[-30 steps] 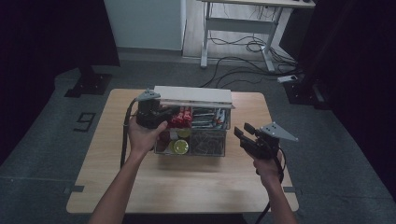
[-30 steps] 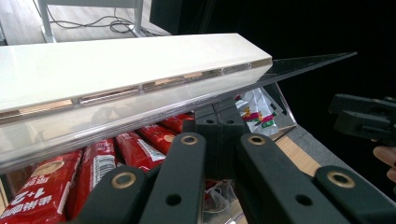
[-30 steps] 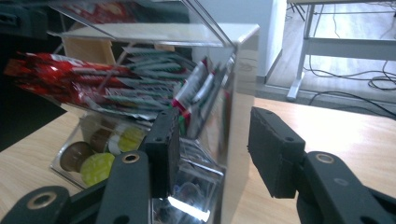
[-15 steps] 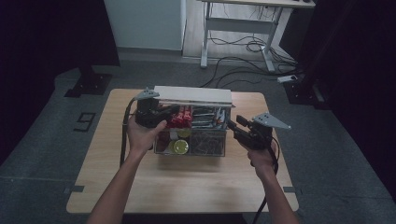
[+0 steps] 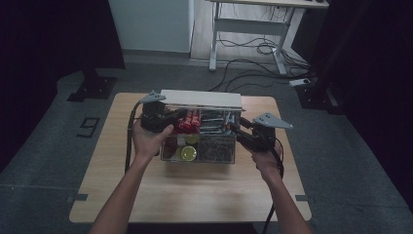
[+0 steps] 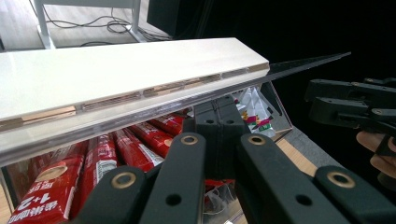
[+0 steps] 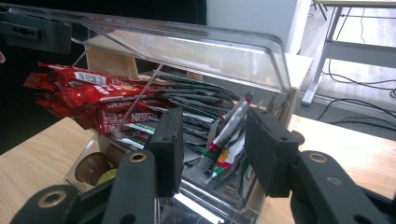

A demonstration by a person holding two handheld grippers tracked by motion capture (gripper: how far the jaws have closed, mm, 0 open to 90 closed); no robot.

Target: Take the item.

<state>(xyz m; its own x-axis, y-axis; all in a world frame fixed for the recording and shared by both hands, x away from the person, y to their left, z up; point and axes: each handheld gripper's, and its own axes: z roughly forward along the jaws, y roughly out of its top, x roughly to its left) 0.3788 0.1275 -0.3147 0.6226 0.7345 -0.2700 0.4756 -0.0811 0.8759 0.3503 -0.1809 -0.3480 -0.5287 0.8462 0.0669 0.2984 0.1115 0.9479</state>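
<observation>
Holding up the clear lid of the box on the bench, the left claw is pressed together. The right claw is spread near the thin, soft, light packets; pinch one at its middle.

A wooden table is set on a grey floor. A mark shaped like a 9 is seen on the floor left of the table. Behind, a white desk frame is placed, with cables strewn beneath it. A dark stand base is seen at the far left.
</observation>
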